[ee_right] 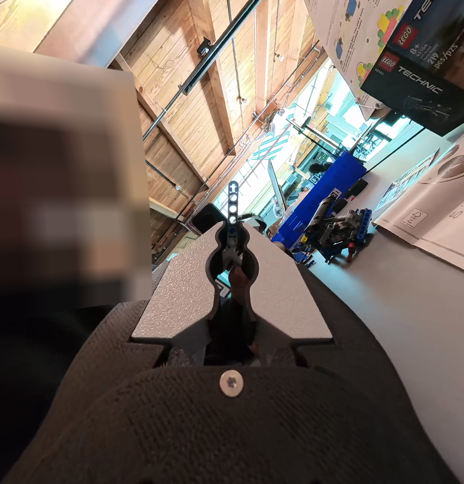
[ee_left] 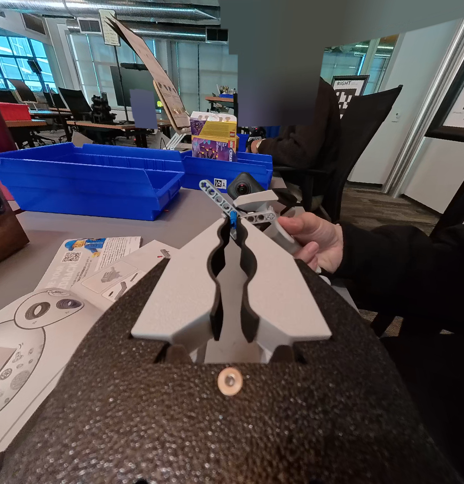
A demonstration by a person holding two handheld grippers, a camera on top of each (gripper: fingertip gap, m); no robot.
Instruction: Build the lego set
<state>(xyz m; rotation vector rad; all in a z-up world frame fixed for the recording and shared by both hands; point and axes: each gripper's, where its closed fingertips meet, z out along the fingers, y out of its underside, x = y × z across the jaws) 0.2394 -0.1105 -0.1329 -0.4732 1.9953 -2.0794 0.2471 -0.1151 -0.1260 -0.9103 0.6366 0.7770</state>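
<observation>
- We see the left gripper (ee_left: 233,225) with its grey fingers nearly closed at the tips, pinching a small blue plastic connector pin (ee_left: 233,218) where two light grey perforated Technic beams (ee_left: 217,197) cross.
- The right gripper (ee_right: 233,233) is likewise closed down on the same small assembly: the long grey beam (ee_right: 233,204) stands straight up out of its fingertips, with a blue pin between them.
- We judge that both grippers clamp the piece from opposite sides so one steadies the beams while the other presses the pin home; neither end can swing.
- The partly built dark grey and blue Technic vehicle (ee_right: 338,230) waits well apart on the pale grey tabletop (ee_left: 191,209), presumably to receive this sub-assembly.
- The printed white instruction booklet (ee_left: 76,277) lies open on the table beside the left gripper, within reading reach.
- Two blue plastic bins (ee_left: 89,175) sit farther back, one holding purple and yellow toy boxes (ee_left: 215,141); the black set box (ee_right: 422,73) stands at the table's far side.
- Around us is an open office with desks, chairs, large windows and a timber-beamed ceiling.
</observation>
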